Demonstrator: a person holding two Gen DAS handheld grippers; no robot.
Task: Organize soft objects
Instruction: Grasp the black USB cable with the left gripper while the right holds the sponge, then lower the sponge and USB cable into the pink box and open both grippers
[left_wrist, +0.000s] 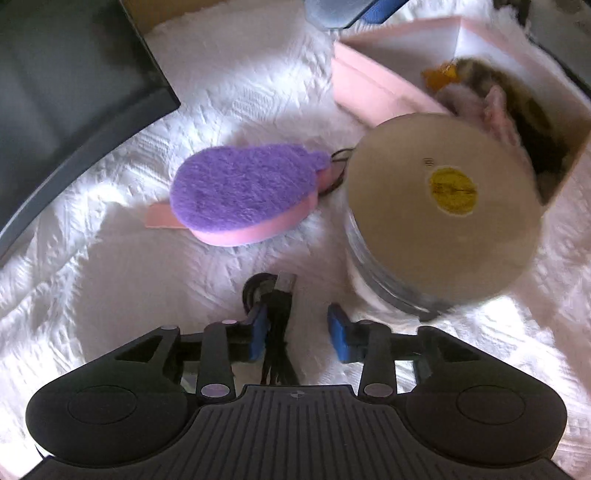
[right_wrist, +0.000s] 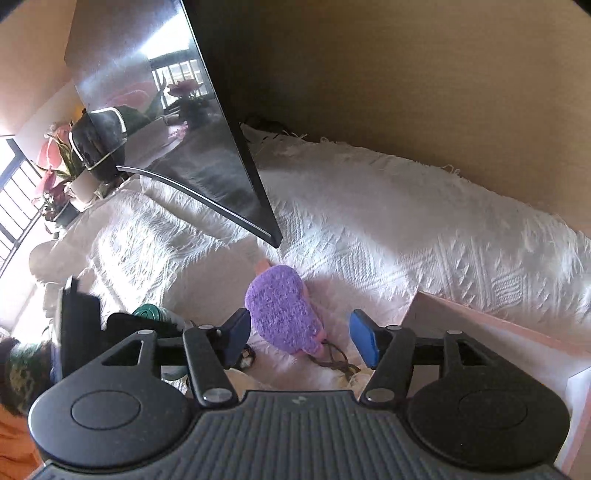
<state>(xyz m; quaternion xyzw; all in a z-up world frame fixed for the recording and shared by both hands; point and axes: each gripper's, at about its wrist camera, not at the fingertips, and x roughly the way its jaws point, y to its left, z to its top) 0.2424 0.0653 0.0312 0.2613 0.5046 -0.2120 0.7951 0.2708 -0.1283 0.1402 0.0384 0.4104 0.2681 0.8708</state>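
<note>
Left gripper (left_wrist: 298, 330) angled steeply down over the white cloth (left_wrist: 110, 277), jaws apart, black cable (left_wrist: 279, 314) lying loose between them, right gripper (right_wrist: 300, 338) tilted down, jaws apart and empty above the purple sponge (right_wrist: 282, 310), sponge on the cloth beside the disc spindle (left_wrist: 439, 214) and pink box (left_wrist: 373, 88)

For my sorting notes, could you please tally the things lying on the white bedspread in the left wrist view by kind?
Purple and pink sponge: 1
Disc spindle: 1
Pink box holding soft items: 1
Bundled black USB cable: 1
Total: 4
</note>
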